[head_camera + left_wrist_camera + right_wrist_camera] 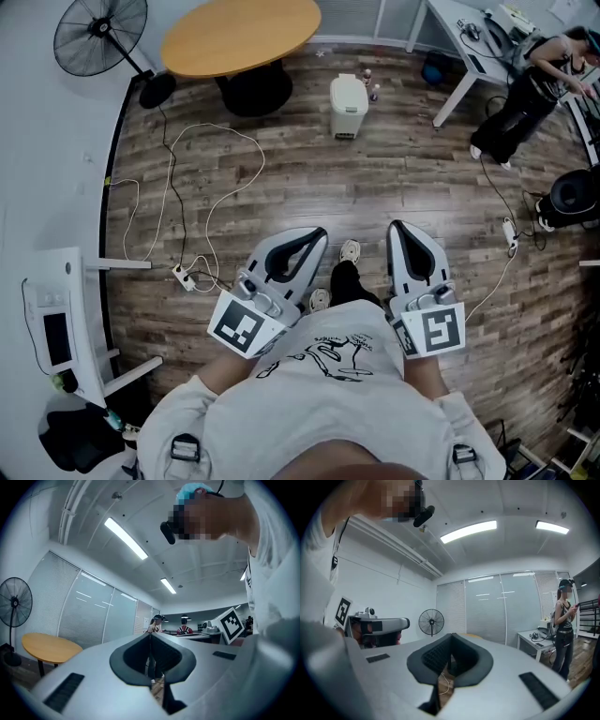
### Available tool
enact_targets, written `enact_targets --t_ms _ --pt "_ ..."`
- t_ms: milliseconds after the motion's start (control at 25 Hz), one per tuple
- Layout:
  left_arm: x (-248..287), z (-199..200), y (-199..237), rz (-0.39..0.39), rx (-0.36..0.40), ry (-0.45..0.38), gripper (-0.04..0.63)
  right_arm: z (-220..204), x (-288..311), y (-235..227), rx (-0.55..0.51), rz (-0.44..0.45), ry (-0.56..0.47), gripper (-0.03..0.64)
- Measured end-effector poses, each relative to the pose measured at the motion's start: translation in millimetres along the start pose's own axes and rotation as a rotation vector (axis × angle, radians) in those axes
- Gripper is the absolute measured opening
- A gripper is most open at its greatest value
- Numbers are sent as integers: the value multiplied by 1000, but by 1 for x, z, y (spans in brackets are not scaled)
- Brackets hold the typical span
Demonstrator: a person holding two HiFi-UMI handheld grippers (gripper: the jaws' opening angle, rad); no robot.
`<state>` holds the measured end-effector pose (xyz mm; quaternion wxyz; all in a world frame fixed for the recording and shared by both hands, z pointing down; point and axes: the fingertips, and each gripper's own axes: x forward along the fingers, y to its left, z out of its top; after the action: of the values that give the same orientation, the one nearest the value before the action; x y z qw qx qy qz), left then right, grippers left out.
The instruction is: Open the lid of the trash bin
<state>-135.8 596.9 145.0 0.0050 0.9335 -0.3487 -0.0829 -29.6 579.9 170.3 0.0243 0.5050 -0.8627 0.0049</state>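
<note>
Left gripper (150, 635): jaws together, nothing held.
Right gripper (451, 637): jaws together, nothing held.
Trash bin (349, 106): head view only; lid down, on floor near round table (242, 36), well ahead.

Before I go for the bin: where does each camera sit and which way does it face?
Head view: on the person's head, looking steeply down, trash bin ahead; shirt, left gripper and right gripper show.
Left gripper view: on the left gripper, looking along its shut jaws toward the glass wall; shirt at right.
Right gripper view: likewise on the right gripper; shirt at left.
Shared: all three show the fan.
</note>
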Motion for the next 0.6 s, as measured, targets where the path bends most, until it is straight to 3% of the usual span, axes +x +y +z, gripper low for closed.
enact_targets --t_ms 600 --pt "80 0 56 31 23 -3 20 14 75 -58 -6 76 -52 5"
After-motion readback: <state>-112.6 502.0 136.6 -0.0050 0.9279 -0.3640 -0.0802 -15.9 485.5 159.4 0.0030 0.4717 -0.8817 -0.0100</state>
